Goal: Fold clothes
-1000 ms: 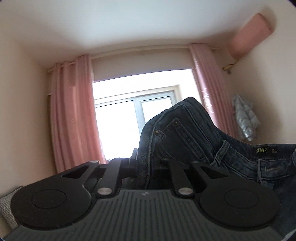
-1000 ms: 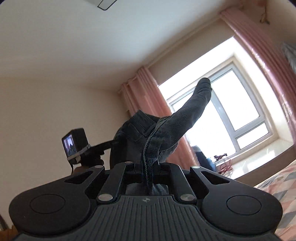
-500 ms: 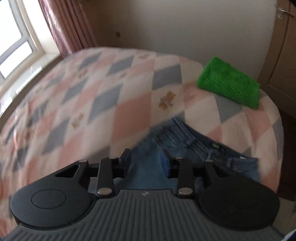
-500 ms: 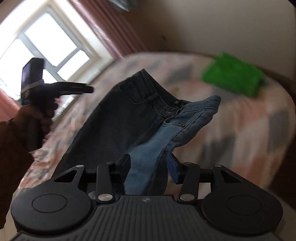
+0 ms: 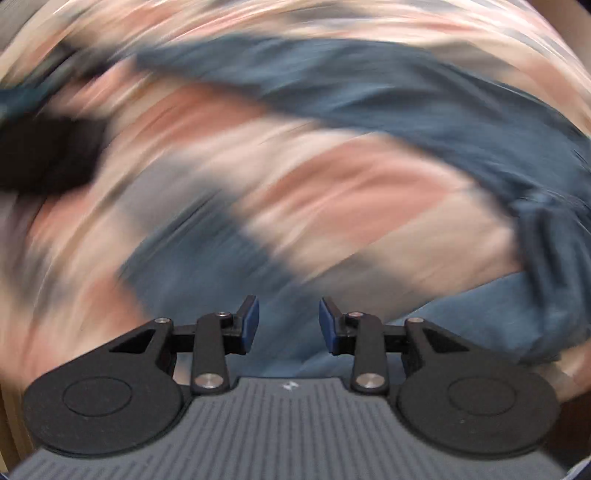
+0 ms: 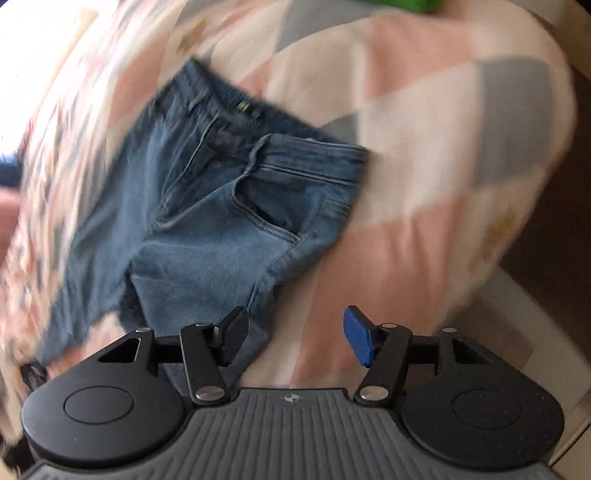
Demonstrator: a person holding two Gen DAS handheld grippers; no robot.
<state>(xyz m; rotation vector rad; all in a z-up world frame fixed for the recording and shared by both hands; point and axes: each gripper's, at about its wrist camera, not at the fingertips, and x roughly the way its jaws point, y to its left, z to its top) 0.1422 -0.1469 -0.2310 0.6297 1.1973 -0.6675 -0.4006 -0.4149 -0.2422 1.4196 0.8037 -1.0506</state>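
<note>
A pair of blue jeans lies on the bed, waistband toward the far side, pocket side up. My right gripper is open and empty, just above the near edge of the jeans. In the blurred left wrist view the jeans stretch across the top and down the right side. My left gripper is open and empty over the quilt, with blue cloth right under its fingers.
The bed has a pink, white and grey diamond-patterned quilt. A green cloth shows at the far top edge. The bed's edge and the floor lie at the right. A dark blurred shape is at the left.
Both grippers swung down from the window to the bed, opened and let go of the jeans, which now lie on the quilt. Both views are blurred by motion.
</note>
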